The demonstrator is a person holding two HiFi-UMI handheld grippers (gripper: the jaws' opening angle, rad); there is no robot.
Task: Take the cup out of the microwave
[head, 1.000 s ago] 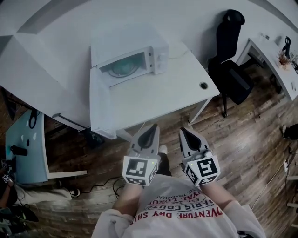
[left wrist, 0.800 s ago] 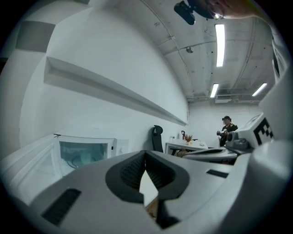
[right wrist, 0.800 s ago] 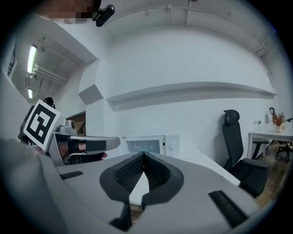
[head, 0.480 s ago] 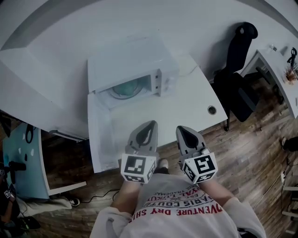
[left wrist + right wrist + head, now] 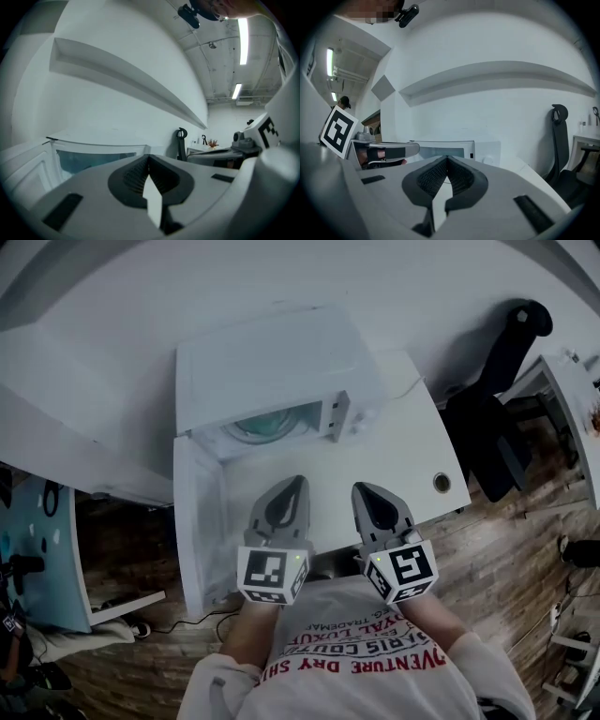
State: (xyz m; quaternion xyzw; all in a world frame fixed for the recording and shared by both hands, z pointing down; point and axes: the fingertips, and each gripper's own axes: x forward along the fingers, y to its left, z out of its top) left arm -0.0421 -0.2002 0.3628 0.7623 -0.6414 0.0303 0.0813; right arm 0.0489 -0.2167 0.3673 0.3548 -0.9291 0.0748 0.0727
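A white microwave (image 5: 272, 362) stands at the back of the white table (image 5: 412, 446). Its door (image 5: 192, 521) is swung open to the left. The teal cavity (image 5: 272, 425) shows a round turntable; I cannot make out a cup in it. My left gripper (image 5: 291, 487) is shut and empty, held over the table just in front of the cavity. My right gripper (image 5: 364, 493) hangs beside it, also shut and empty. The left gripper view looks past the shut left gripper (image 5: 149, 157) at the microwave (image 5: 93, 157). The right gripper (image 5: 447, 159) faces the microwave (image 5: 440, 150) front.
A black office chair (image 5: 497, 399) stands right of the table, beside a second desk (image 5: 567, 381). The table has a round cable hole (image 5: 442, 483) near its right front corner. A pale blue cabinet (image 5: 37, 549) sits on the wooden floor at the left.
Both grippers have moved forward together, from over the floor to over the table in front of the open microwave. Both stay shut.
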